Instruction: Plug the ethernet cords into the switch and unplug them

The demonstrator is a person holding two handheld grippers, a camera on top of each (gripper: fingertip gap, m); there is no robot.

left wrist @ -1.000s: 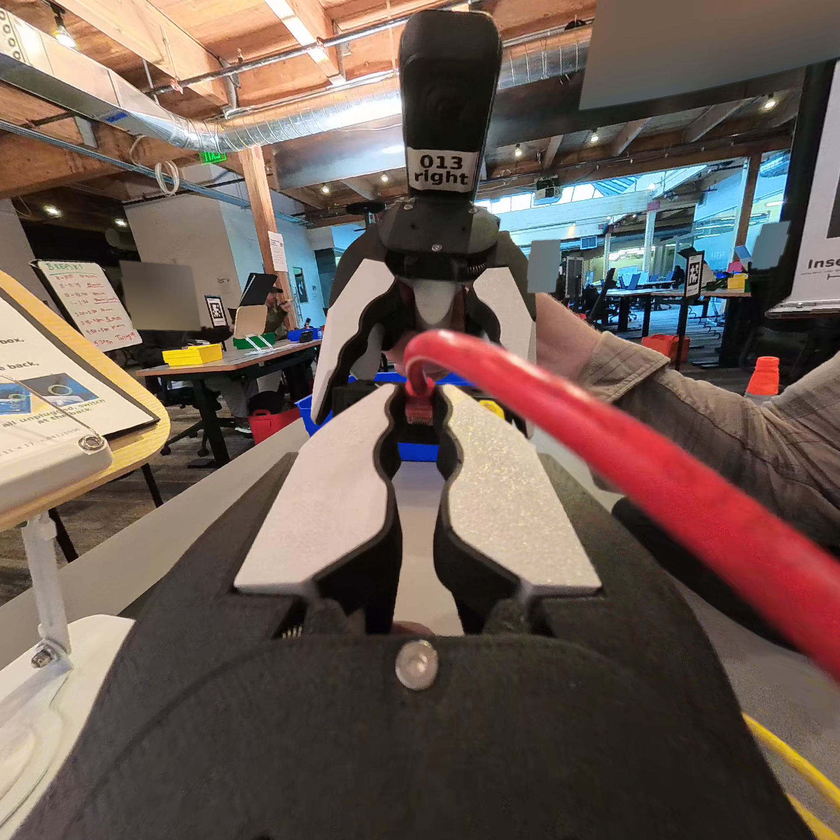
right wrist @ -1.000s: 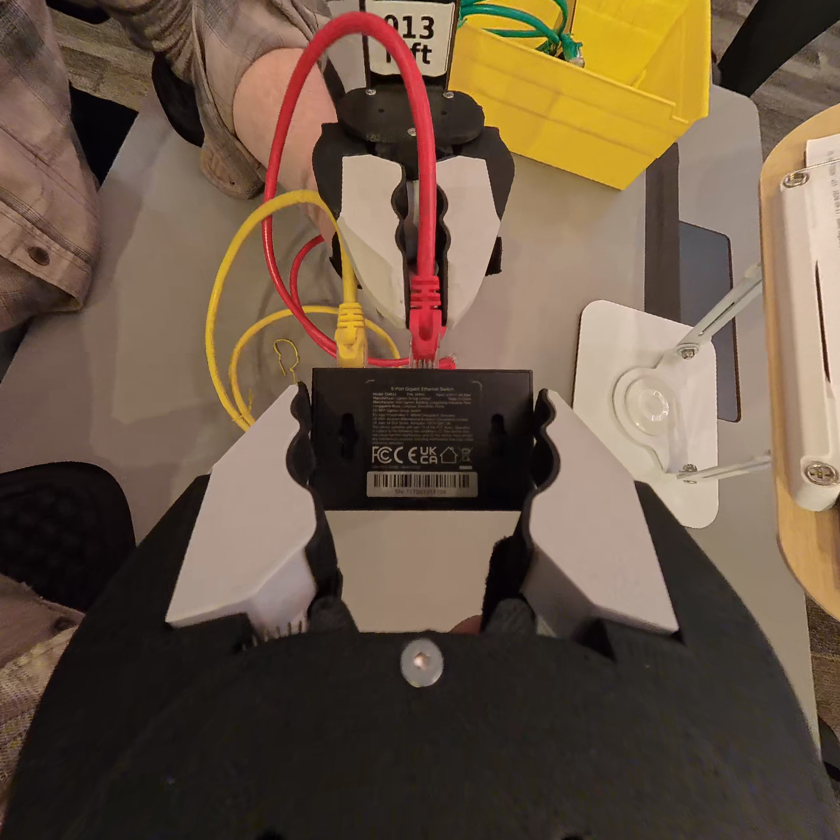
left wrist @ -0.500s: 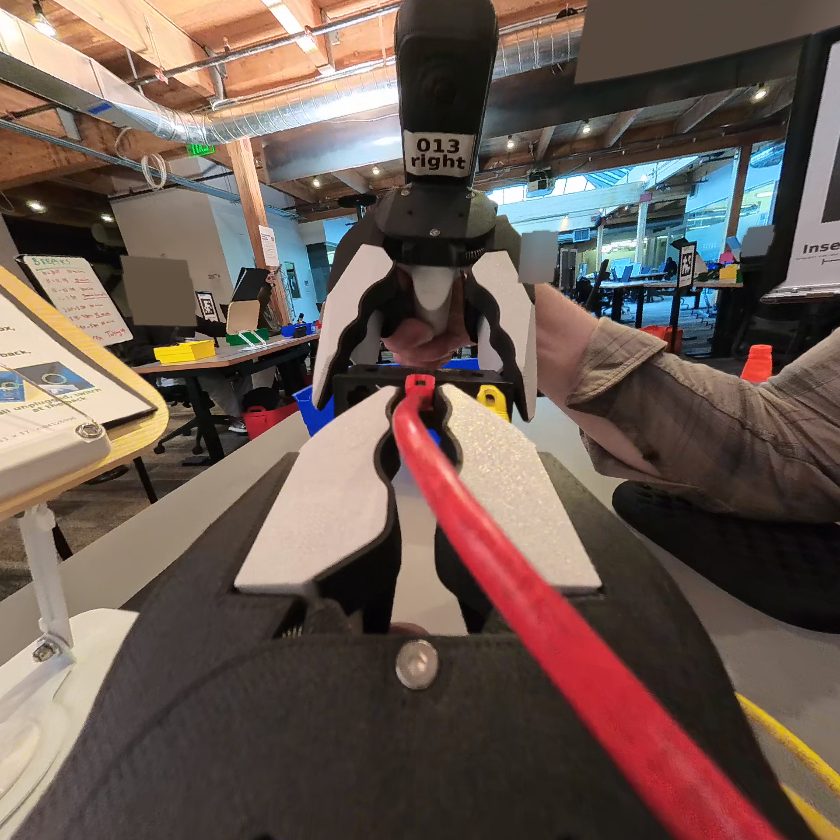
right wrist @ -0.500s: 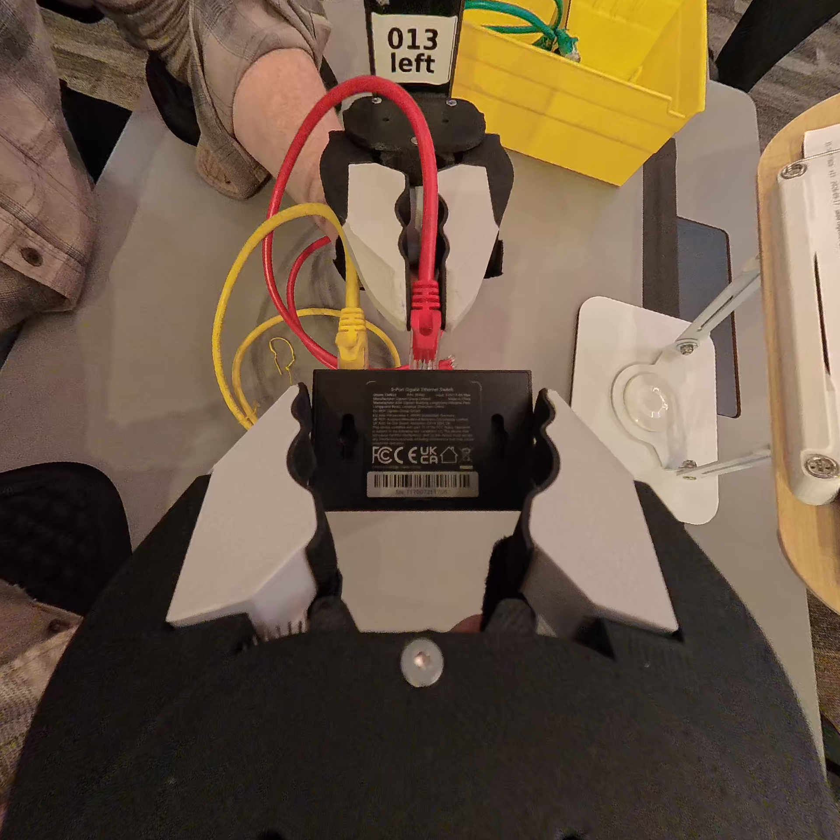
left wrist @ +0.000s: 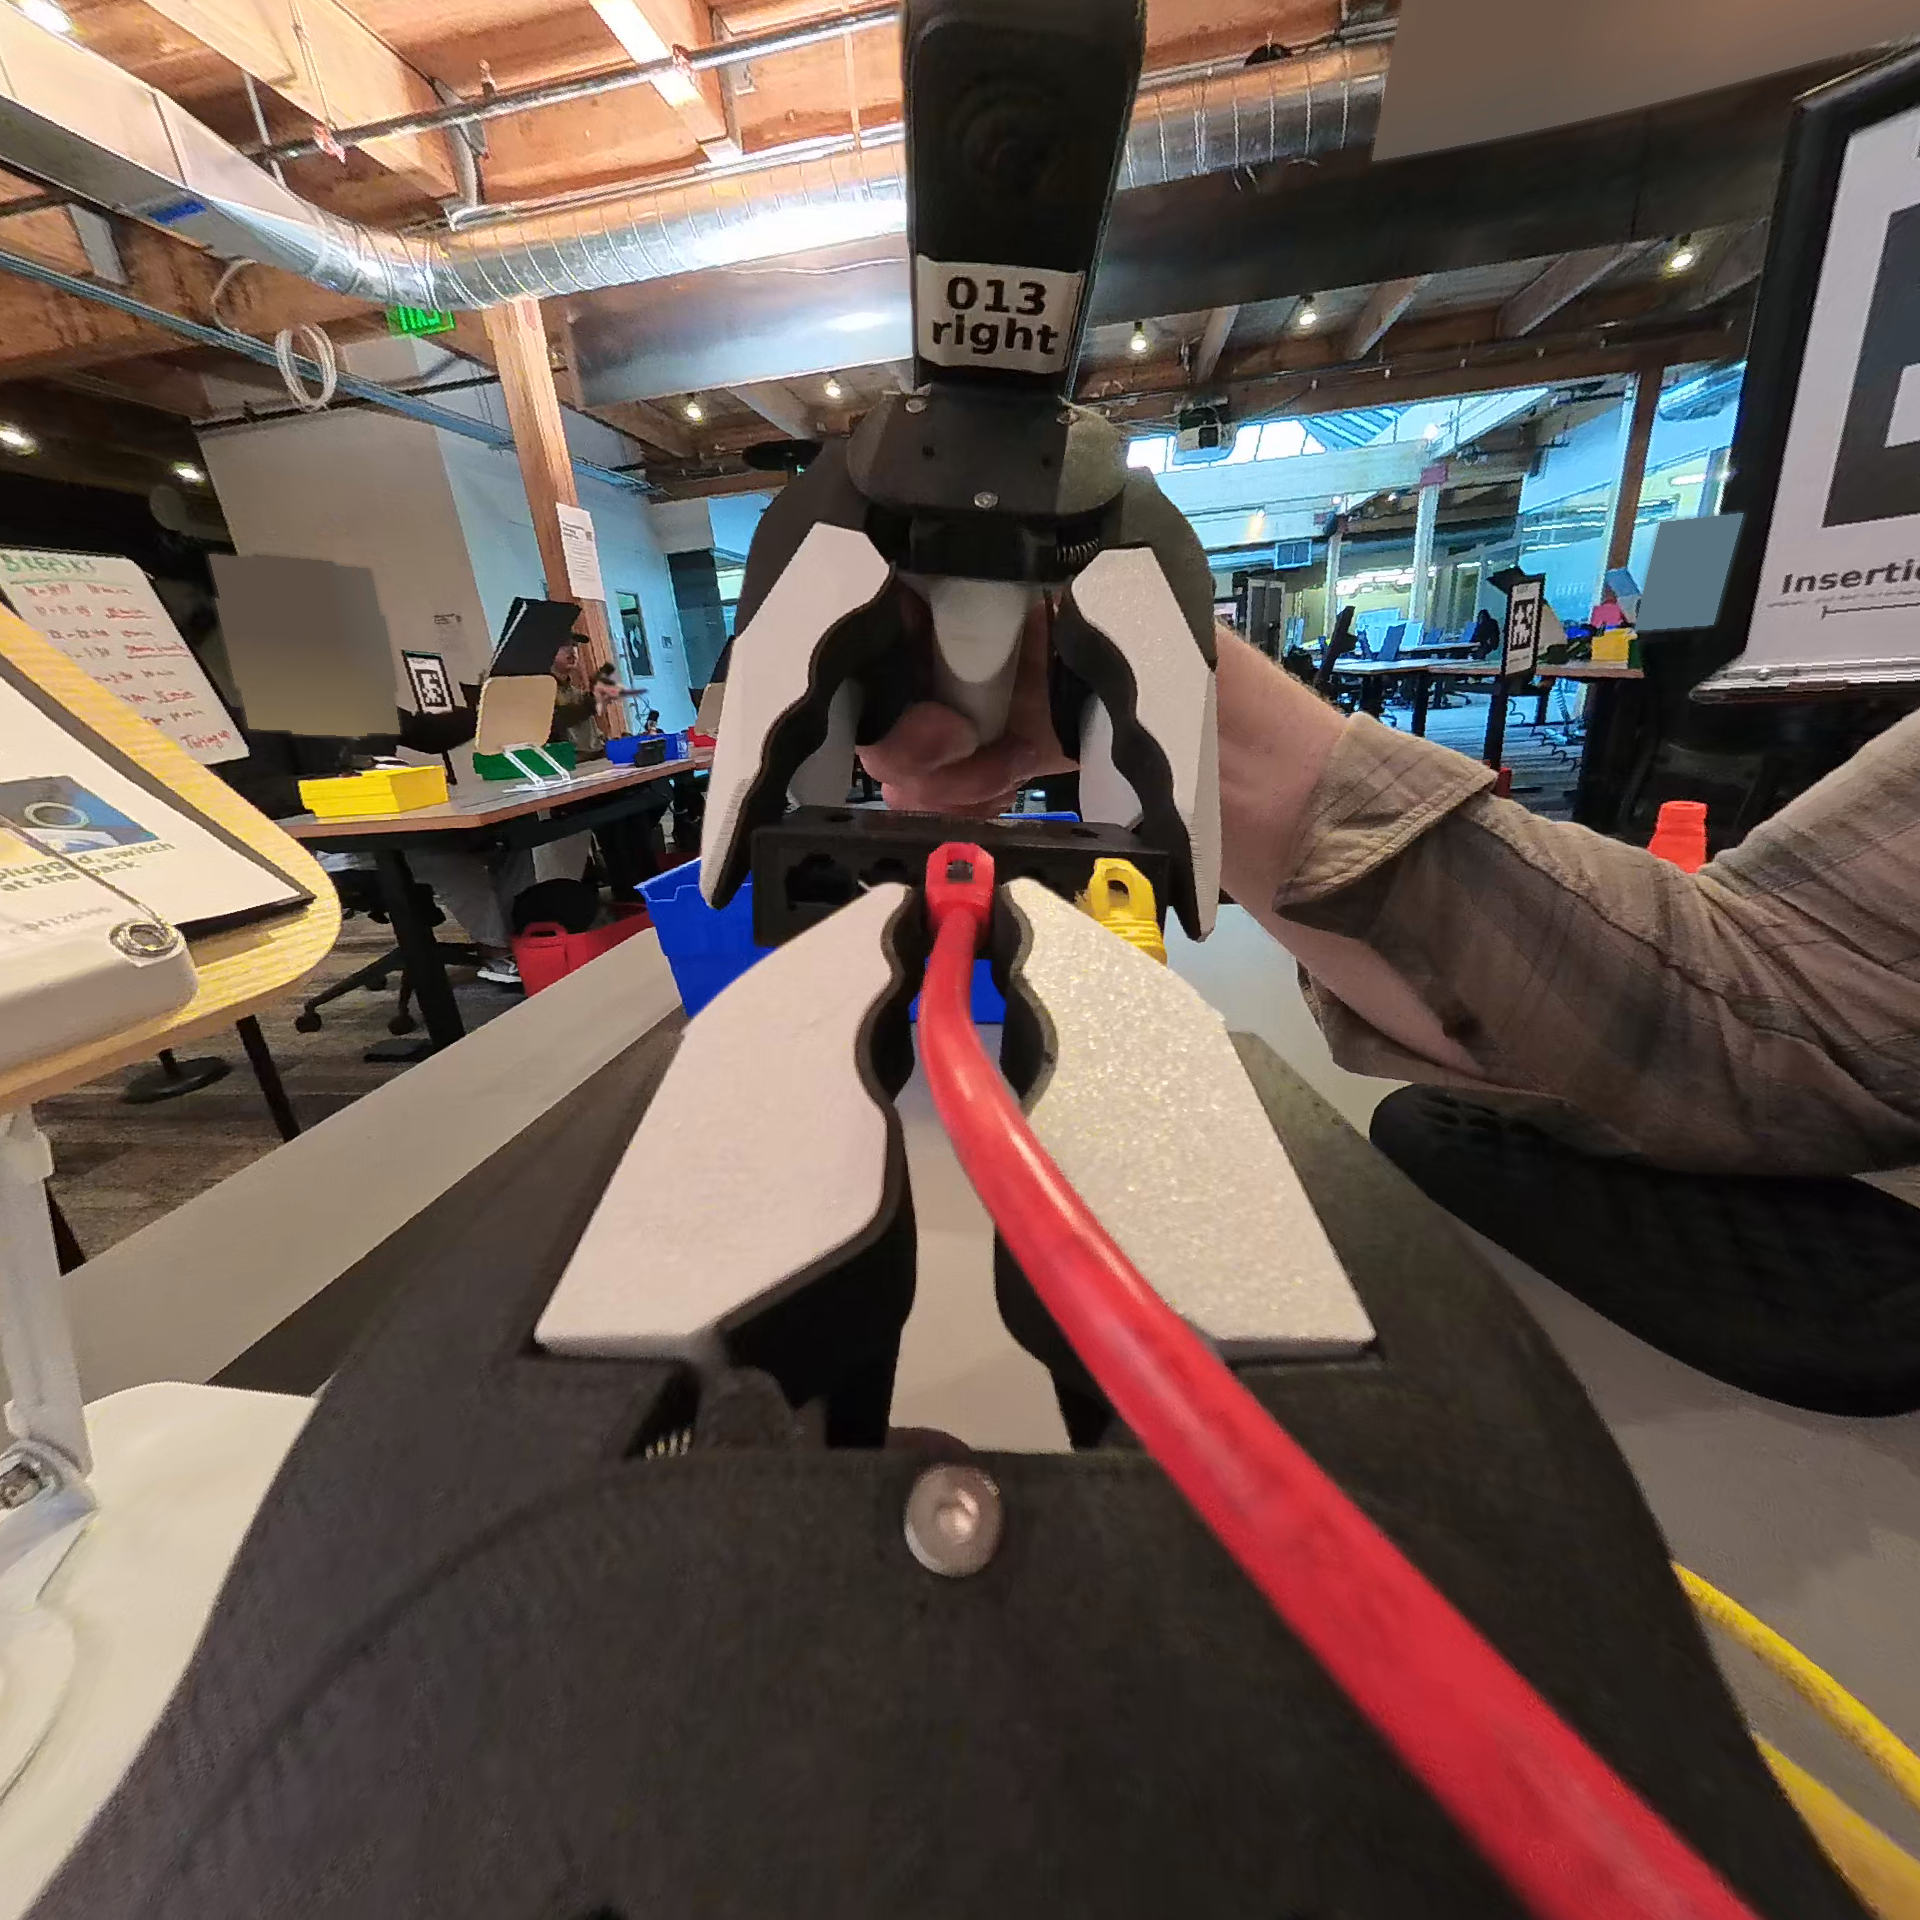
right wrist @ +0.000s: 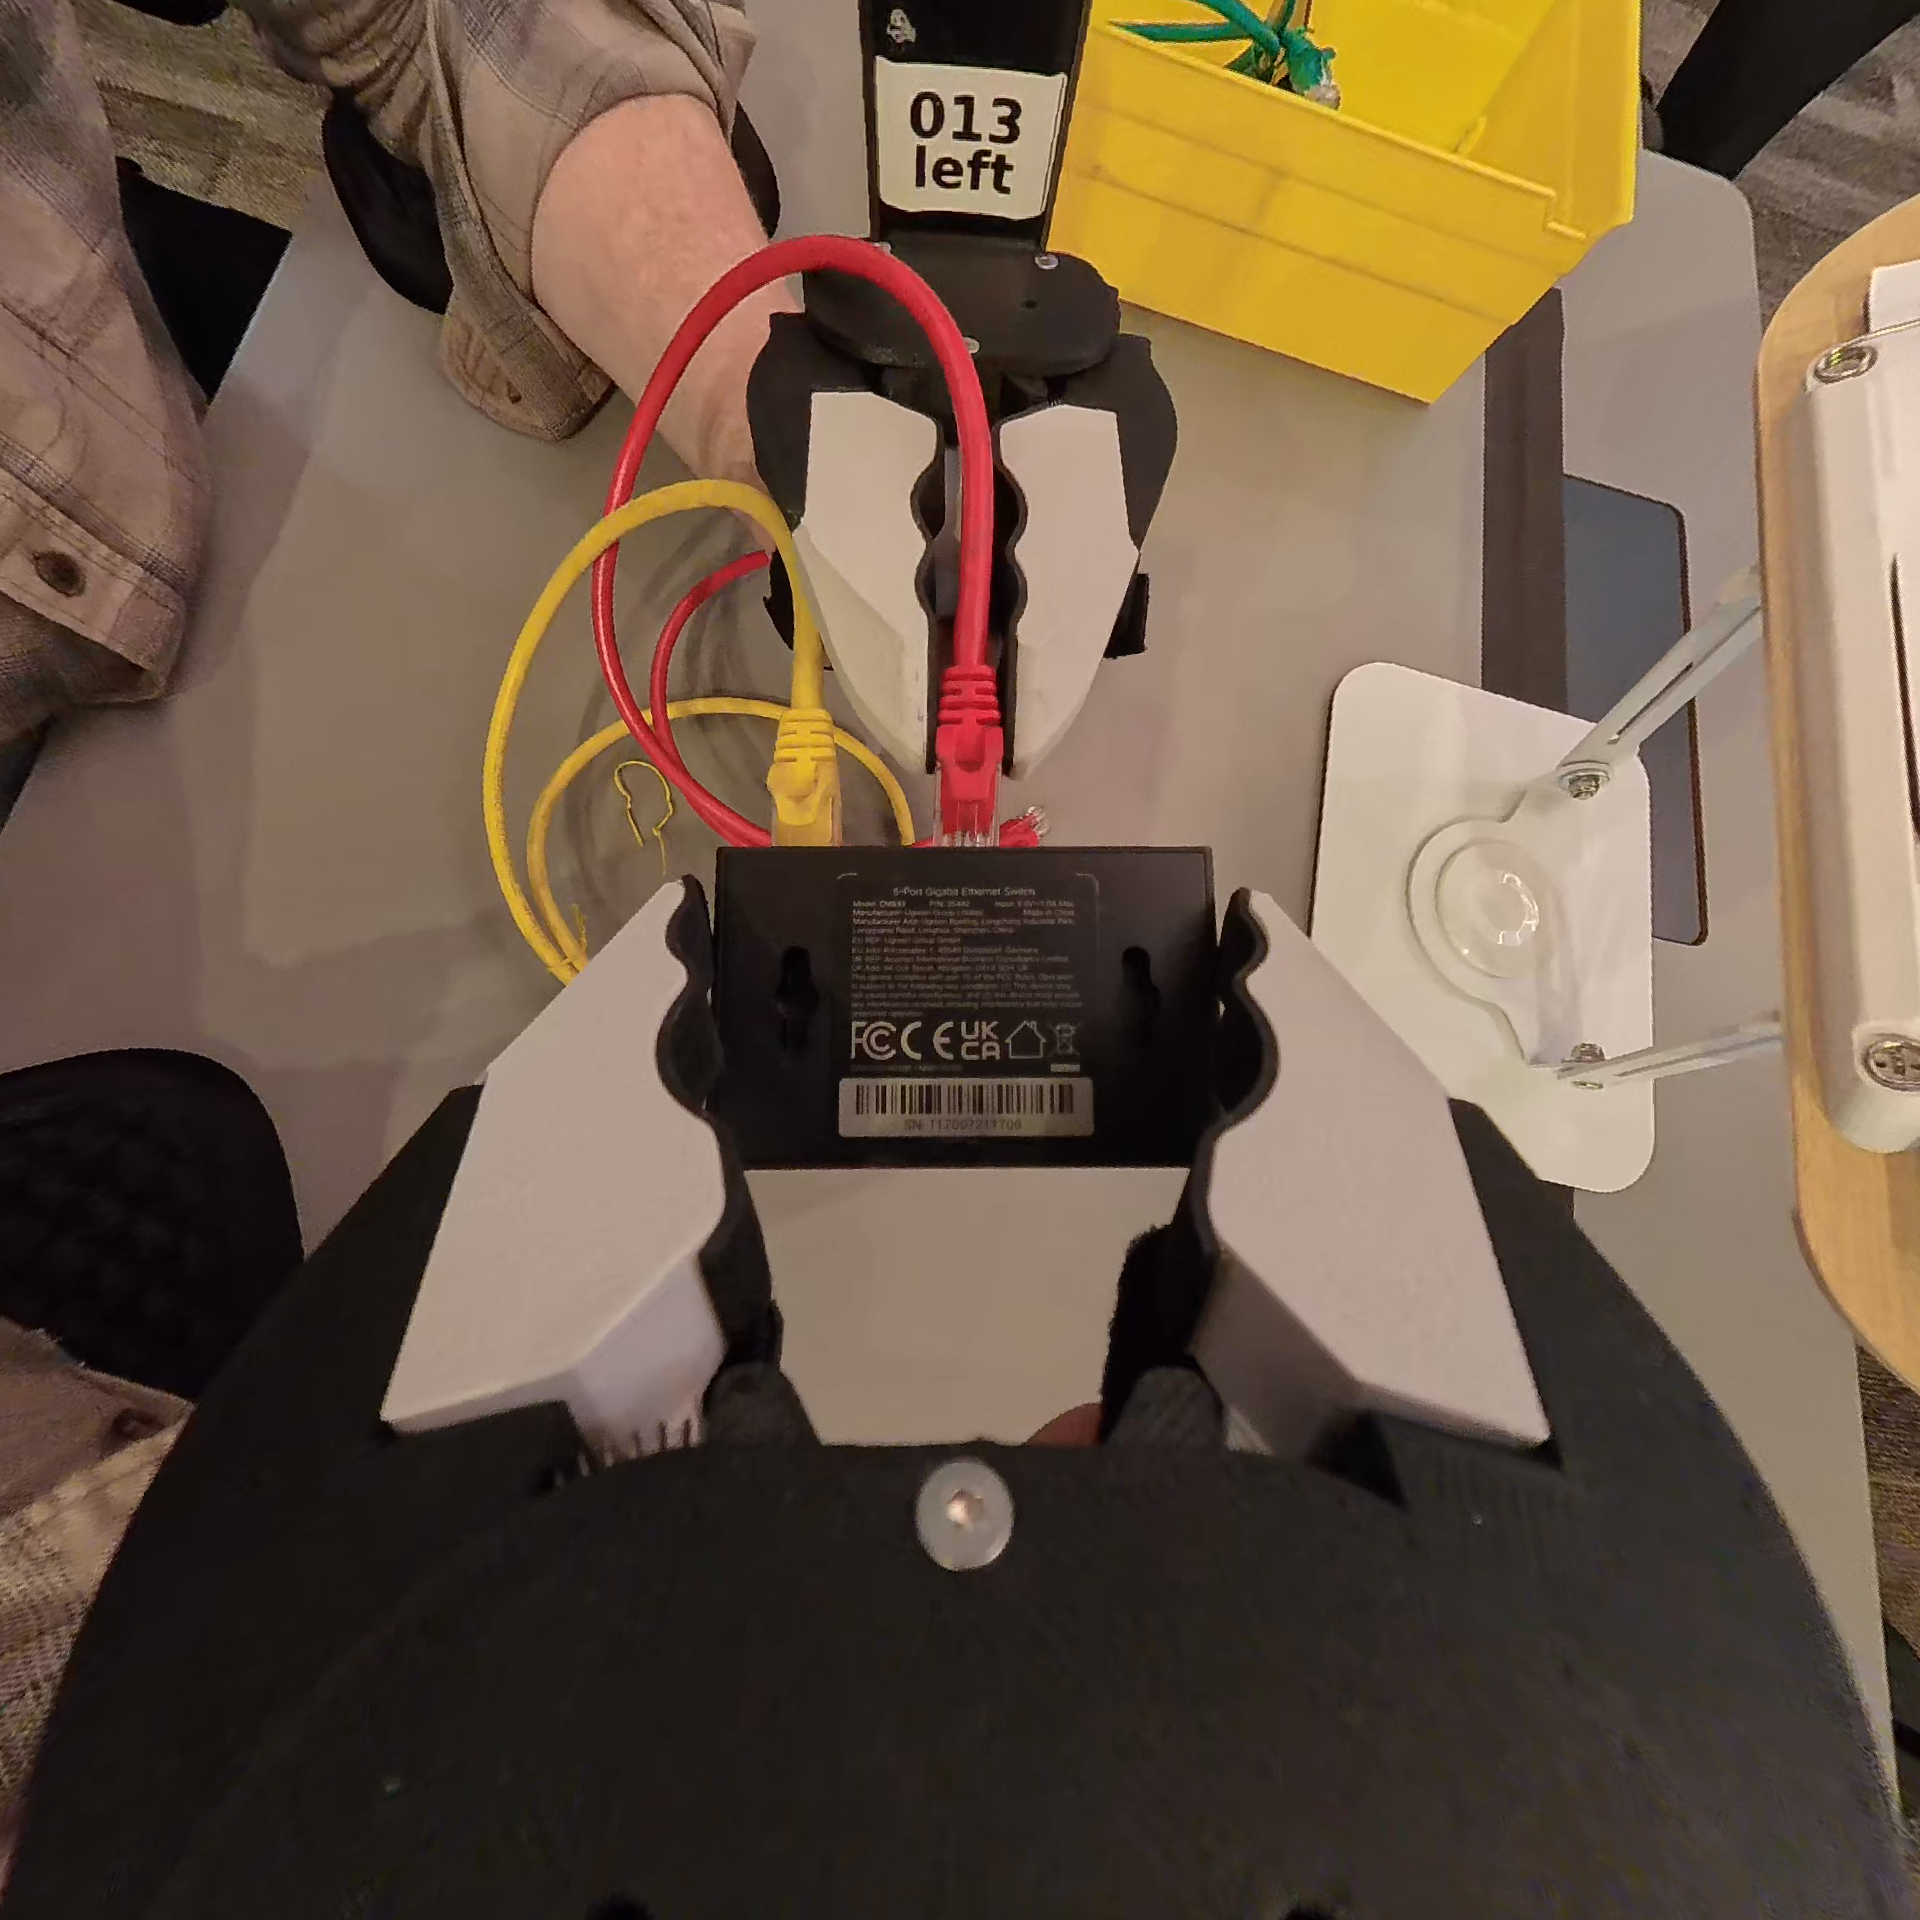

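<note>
My right gripper is shut on the black switch and holds it by its two sides, label side up, above the grey table. My left gripper is shut on the red cord's plug, whose tip is at a middle port of the switch. I cannot tell if it is fully in. The right wrist view shows the left gripper and red plug just beyond the switch. A yellow plug sits in a neighbouring port and also shows in the left wrist view.
A yellow bin holding a green cord stands behind the left gripper. A white stand base and a wooden board are to the right. Yellow cord loops lie left of the switch. A person's sleeves are at the left.
The left gripper has levelled out towards the switch's port face. The red cord's loop has dropped lower over it. The right gripper and the switch have hardly moved.
</note>
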